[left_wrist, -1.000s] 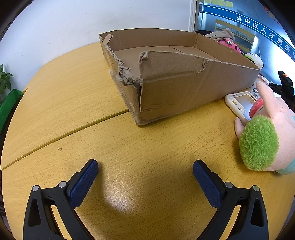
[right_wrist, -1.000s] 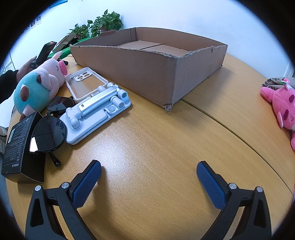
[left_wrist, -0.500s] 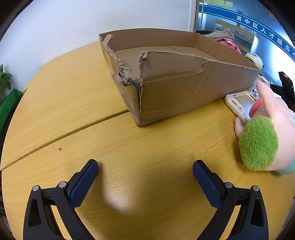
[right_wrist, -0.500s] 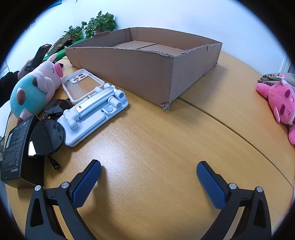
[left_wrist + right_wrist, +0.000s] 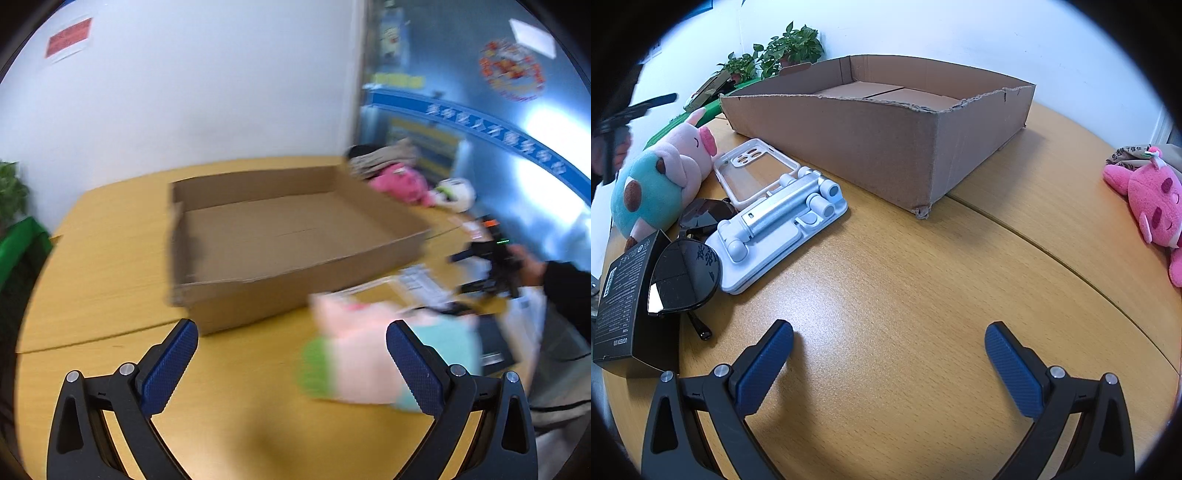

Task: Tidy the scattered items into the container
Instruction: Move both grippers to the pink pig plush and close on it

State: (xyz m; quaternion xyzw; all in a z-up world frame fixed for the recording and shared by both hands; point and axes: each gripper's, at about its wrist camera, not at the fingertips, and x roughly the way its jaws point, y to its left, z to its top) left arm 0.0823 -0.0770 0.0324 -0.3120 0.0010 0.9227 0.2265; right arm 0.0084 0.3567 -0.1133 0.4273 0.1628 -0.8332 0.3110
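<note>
An open cardboard box (image 5: 280,236) (image 5: 886,136) stands on the round wooden table. My left gripper (image 5: 291,339) is open and empty, raised above the table, with the pink, green and teal plush pig (image 5: 362,354) blurred just ahead between its fingers and toward the right one. My right gripper (image 5: 888,343) is open and empty above bare wood. In the right wrist view, left of the box, lie the plush pig (image 5: 661,173), a clear phone case (image 5: 753,170), a white phone stand (image 5: 783,225), sunglasses (image 5: 683,277) and a black carton (image 5: 624,302).
A pink plush (image 5: 1152,206) (image 5: 399,181) lies at the table's far side beside a folded cloth. Potted plants (image 5: 775,51) stand by the wall. A person's hand with another gripper (image 5: 495,258) is at the right of the left wrist view.
My left gripper has risen and swung right; its view is now blurred and looks down into the box, with the plush pig ahead. My right gripper has shifted slightly.
</note>
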